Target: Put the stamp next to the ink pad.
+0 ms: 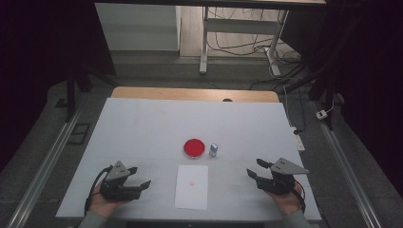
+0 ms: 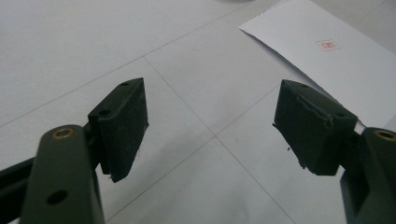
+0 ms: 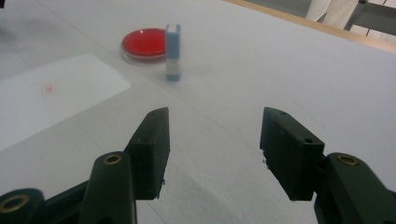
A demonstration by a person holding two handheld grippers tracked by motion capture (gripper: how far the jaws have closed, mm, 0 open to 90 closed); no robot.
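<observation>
Right claw lining up on the small blue-and-white upright stamp block [image 3: 173, 52]

Both claws stand released and empty: the right gripper [image 1: 261, 169] is well apart from the stamp, the left gripper [image 1: 138, 177] just left of the white paper sheet with a small red mark [image 1: 191, 186]. The stamp stands just right of the round red ink pad [image 1: 194, 147], beyond the sheet; I would approach level, centre the jaws on its narrow body, and close gently so it stays upright and clear of the pad

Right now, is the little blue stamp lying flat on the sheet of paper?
No, the stamp stands upright on the bare table beside the red ink pad, apart from the paper.
</observation>
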